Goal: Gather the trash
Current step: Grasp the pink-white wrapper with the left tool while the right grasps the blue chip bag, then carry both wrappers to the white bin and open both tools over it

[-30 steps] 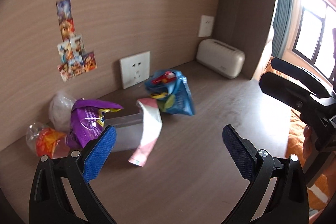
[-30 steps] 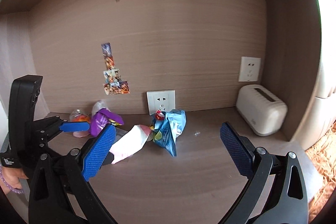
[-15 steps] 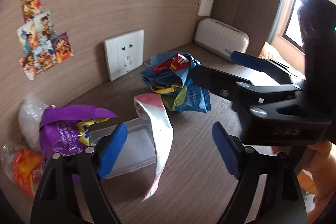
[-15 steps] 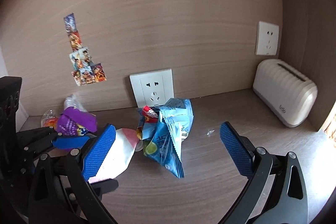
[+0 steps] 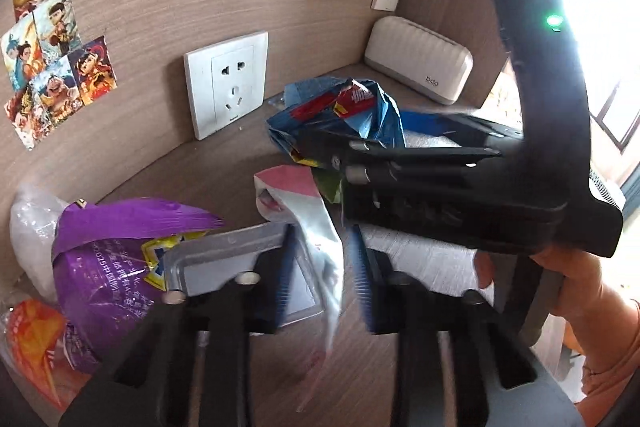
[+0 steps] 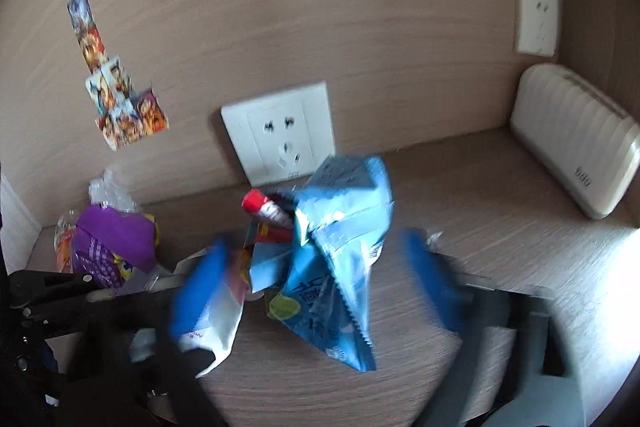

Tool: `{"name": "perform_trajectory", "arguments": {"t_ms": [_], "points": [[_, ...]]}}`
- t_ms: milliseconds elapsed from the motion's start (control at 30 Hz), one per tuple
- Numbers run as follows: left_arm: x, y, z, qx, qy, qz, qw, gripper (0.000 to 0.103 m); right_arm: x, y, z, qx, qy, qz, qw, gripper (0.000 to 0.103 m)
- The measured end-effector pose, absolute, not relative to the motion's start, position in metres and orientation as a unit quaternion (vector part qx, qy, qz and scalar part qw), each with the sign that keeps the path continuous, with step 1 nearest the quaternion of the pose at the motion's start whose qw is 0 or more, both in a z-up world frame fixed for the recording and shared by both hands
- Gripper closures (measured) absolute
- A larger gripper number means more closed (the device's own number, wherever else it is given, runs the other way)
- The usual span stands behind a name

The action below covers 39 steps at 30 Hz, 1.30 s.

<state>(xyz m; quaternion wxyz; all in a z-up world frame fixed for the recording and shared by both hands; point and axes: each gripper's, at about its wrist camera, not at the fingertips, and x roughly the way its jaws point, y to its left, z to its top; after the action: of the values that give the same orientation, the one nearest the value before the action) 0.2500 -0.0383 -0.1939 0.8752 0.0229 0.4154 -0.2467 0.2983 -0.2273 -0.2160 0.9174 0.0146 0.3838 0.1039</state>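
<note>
A white and pink wrapper (image 5: 316, 223) lies draped over a grey plastic tray (image 5: 224, 251) on the wooden shelf. My left gripper (image 5: 320, 279) straddles the wrapper's lower part. Its jaws are closing, with a small gap still showing on each side. A crumpled blue snack bag (image 6: 340, 227) with a red packet (image 6: 264, 207) tucked in it sits right of the wrapper. My right gripper (image 6: 316, 287) reaches around this bag. Its blurred blue pads (image 6: 200, 287) are closing and stand apart from the bag.
A purple bag (image 5: 112, 259), an orange wrapper (image 5: 32, 335) and clear plastic (image 5: 28, 227) are piled at the left against the wall. A wall socket (image 5: 226, 83) is behind the trash and a white ribbed device (image 5: 420, 67) stands in the right corner. A hand (image 5: 580, 287) holds the right gripper.
Both grippers have dropped and come in close to the trash. Their jaws have narrowed: the left around the white and pink wrapper, the right around the blue bag.
</note>
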Motion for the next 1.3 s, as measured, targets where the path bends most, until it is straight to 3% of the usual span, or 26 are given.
{"name": "perform_trajectory", "arguments": {"t_ms": [33,133,733,1300], "points": [[0.250,-0.038,-0.195,0.025,0.416,-0.246,0.875,0.090,0.298,-0.228,-0.216,0.020,0.382,0.102,0.918,0.047],[0.249,-0.037,-0.195,0.023,0.417,-0.249,0.874,0.096,0.294,-0.228,-0.216,0.024,0.379,0.102,0.920,0.051],[0.216,-0.062,-0.138,0.042,0.366,-0.268,0.890,0.096,0.226,-0.265,-0.150,0.024,0.307,0.057,0.950,0.052],[0.140,-0.187,-0.110,0.070,0.344,-0.343,0.871,0.096,0.082,-0.359,-0.097,0.035,0.284,-0.036,0.958,0.052]]}}
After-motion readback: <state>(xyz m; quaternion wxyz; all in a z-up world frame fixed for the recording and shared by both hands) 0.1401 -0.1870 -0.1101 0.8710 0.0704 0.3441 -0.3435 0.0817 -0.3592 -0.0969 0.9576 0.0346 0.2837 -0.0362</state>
